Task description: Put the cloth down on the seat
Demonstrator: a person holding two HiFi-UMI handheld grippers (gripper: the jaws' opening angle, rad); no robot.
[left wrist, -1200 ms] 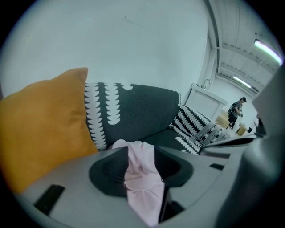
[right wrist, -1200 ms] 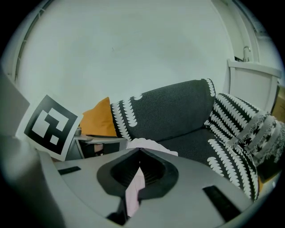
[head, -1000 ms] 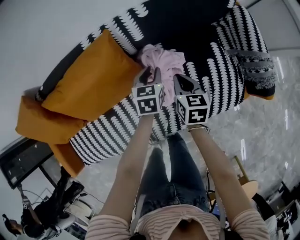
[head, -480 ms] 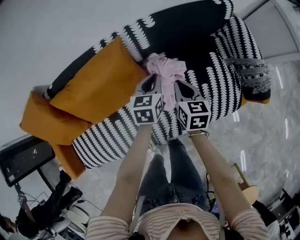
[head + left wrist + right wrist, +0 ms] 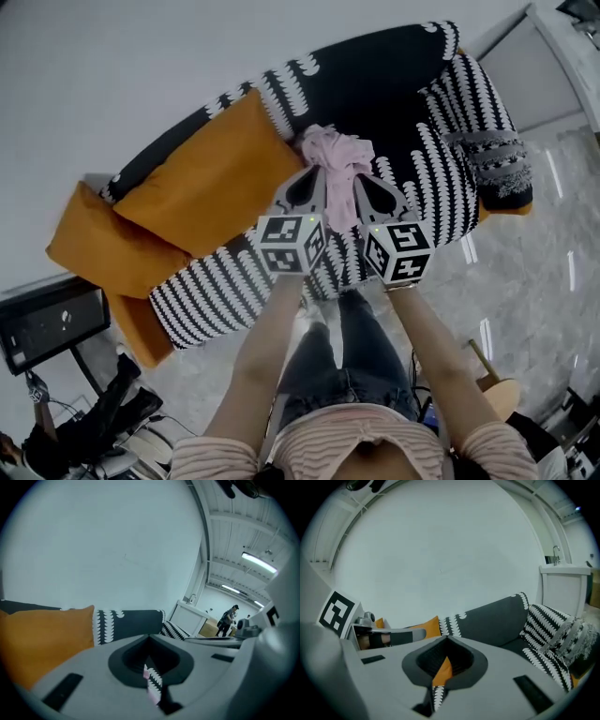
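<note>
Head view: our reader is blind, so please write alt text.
A pink cloth lies crumpled on a black-and-white sofa beside an orange cushion. The left tool and right tool, jaws together, point at its near edge; the person's arms fill the foreground.

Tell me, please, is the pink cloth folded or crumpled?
Crumpled: the pink cloth sits in a bunched heap on the sofa seat, with no flat folds.

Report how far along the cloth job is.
Done: the pink cloth lies bunched on the sofa seat beside the orange cushion. In hand: nothing; left gripper and right gripper are both shut and empty at its near edge. Left: probably only drawing back.
</note>
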